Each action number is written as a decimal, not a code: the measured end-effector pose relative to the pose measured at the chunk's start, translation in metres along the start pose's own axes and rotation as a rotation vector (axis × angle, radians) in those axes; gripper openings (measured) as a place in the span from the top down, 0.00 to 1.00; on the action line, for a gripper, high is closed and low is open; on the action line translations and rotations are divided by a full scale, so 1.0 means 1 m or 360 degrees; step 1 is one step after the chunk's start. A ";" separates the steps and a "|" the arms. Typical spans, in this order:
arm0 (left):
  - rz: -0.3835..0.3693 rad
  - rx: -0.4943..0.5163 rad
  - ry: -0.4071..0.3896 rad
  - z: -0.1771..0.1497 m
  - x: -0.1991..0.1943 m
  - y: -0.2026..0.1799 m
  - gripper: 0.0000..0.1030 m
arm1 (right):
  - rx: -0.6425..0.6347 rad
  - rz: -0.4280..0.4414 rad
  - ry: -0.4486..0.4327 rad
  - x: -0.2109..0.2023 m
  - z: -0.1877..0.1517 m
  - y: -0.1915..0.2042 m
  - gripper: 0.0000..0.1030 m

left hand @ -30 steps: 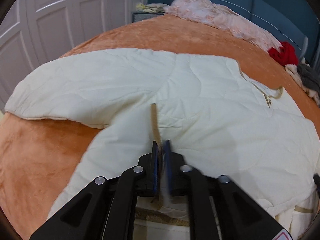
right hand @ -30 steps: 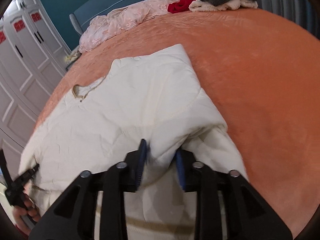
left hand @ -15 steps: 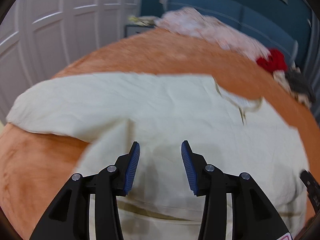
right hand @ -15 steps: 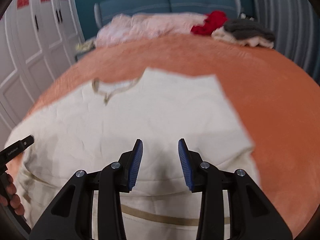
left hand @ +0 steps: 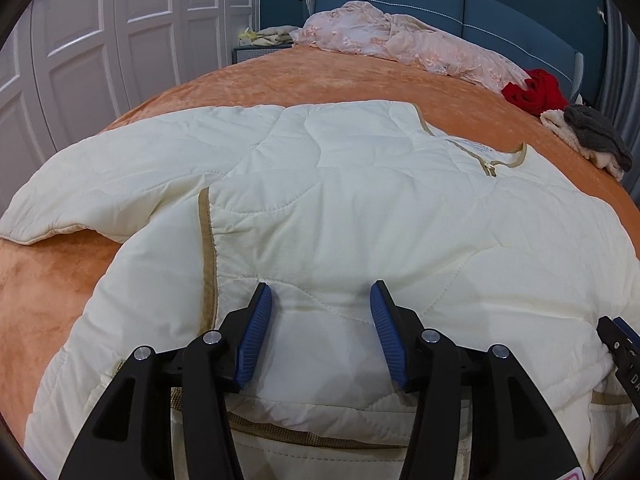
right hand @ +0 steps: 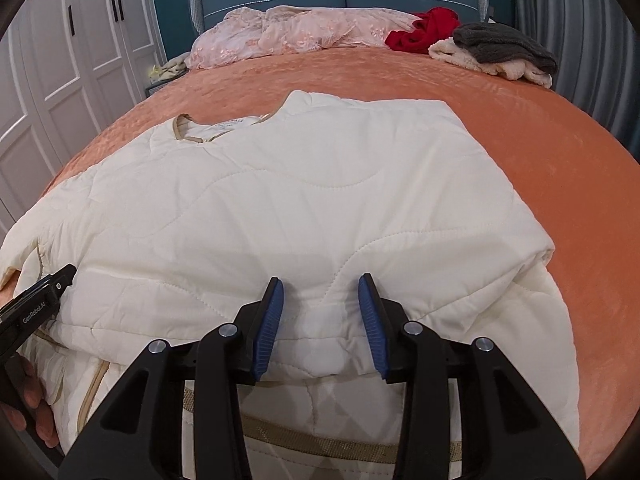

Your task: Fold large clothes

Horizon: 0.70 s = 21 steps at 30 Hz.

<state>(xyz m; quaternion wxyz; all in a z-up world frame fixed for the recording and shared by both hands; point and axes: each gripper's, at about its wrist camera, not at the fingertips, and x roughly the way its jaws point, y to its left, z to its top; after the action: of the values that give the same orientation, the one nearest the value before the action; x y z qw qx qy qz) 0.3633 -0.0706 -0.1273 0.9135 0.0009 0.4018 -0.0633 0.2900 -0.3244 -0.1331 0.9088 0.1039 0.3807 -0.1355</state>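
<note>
Both grippers — left gripper [left hand: 320, 302] just opening, right gripper [right hand: 320, 294] — hover with jaws apart and empty over the cream quilted jacket [left hand: 360, 208] at the orange bedspread's [right hand: 540, 128] near edge; its puffy fold may spring open unheld.

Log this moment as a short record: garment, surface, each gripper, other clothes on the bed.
garment: cream quilted jacket, spread flat, one sleeve stretched out sideways, tan-trimmed neckline toward the headboard
surface: orange bedspread
left gripper: open, jaws have just been opening, nothing pinched, over the jacket's near part
right gripper: open, over the jacket's near part
other clothes: pink lace garment, red garment, grey fleece on a cream one, all by the headboard
</note>
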 end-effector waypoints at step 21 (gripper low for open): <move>0.0180 -0.1209 -0.0040 0.032 -0.045 0.369 0.26 | -0.0107 0.0139 0.0056 -0.067 -0.056 0.075 0.46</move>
<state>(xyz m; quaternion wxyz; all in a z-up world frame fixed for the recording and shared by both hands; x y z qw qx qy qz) 0.3998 0.2990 -0.0905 0.8557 -0.3162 0.3848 0.1405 0.2323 -0.2267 -0.1173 0.9100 0.0923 0.3961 -0.0810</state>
